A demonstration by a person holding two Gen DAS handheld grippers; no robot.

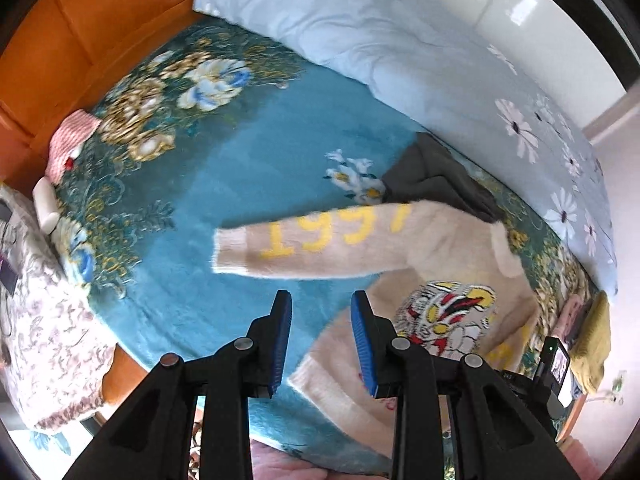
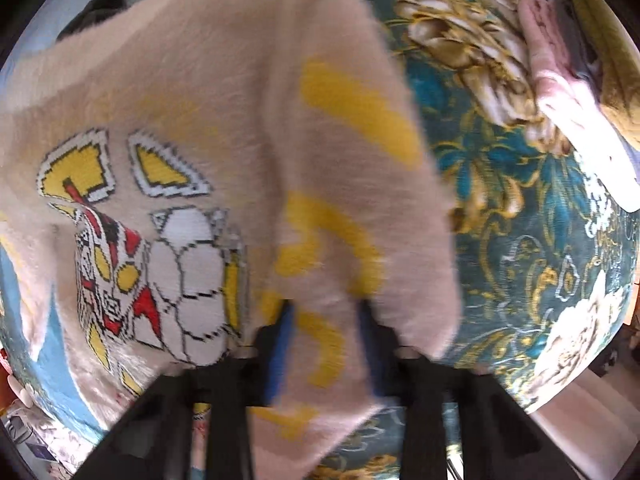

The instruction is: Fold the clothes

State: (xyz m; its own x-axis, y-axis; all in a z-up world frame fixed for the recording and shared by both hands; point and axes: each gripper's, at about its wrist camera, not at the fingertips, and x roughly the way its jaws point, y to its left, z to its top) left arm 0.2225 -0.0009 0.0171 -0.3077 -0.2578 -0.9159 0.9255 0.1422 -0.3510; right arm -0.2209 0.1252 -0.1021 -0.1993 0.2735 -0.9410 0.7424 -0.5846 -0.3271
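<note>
A beige fuzzy sweater (image 1: pixel 452 268) with a cartoon print and yellow numbers lies on the teal floral blanket (image 1: pixel 224 184). One sleeve (image 1: pixel 312 240) stretches left across the blanket. My left gripper (image 1: pixel 320 300) is open and empty, just above the blanket between that sleeve and the sweater's hem. In the right wrist view the sweater (image 2: pixel 200 120) fills the frame, and its other sleeve (image 2: pixel 344 240) drapes over my right gripper (image 2: pixel 326 308). The sleeve cloth lies between and over the fingers; the jaws stand apart but blurred.
A dark grey garment (image 1: pixel 436 176) lies beyond the sweater. A light blue flowered quilt (image 1: pixel 400 48) runs along the far side. Folded pink and mustard clothes (image 2: pixel 560 80) sit at the blanket's edge. A patterned pillow (image 1: pixel 44 312) is at left, with an orange headboard (image 1: pixel 80 20) behind.
</note>
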